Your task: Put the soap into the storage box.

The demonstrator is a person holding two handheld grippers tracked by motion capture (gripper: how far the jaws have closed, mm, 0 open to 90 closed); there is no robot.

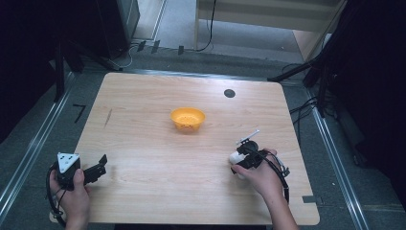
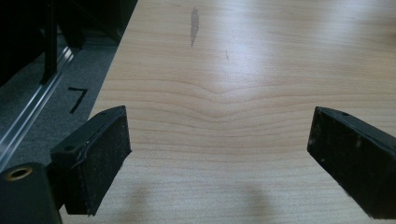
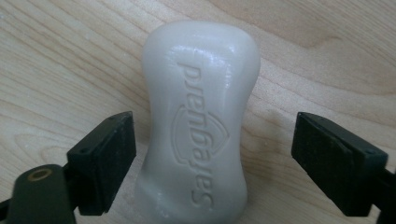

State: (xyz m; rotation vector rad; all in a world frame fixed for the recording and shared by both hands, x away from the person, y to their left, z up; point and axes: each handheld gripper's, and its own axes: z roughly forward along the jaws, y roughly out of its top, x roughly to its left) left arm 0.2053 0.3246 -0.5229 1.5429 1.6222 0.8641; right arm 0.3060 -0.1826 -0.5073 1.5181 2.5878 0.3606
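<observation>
Jaws of the right gripper (image 3: 212, 154) parted, straddling a white, waisted bar of soap with embossed lettering (image 3: 201, 121); left pad just beside the bar's flank, right pad clearly apart from it, no pressing contact visible. Soap lying flat on the pale wood-grain worktop (image 1: 143, 143), long axis running along the jaws' direction, lettering face up. In the high view, same right gripper (image 1: 247, 158) down at the worktop's right front area, held in the person's right hand (image 1: 261, 179), white soap (image 1: 234, 157) peeking out at its left side.

Jaws of the left gripper (image 2: 219, 154) spread wide, nothing between them but bare wood; in the high view, left gripper (image 1: 98, 165) near the worktop's front left edge, grey three-cornered plate on top, held in the left hand (image 1: 72, 199).

Round orange plastic bowl (image 1: 187, 119) upright near the worktop's middle, well apart from both grippers and from the soap. Small dark round spot (image 1: 229, 93) toward the far right of the worktop.
</observation>
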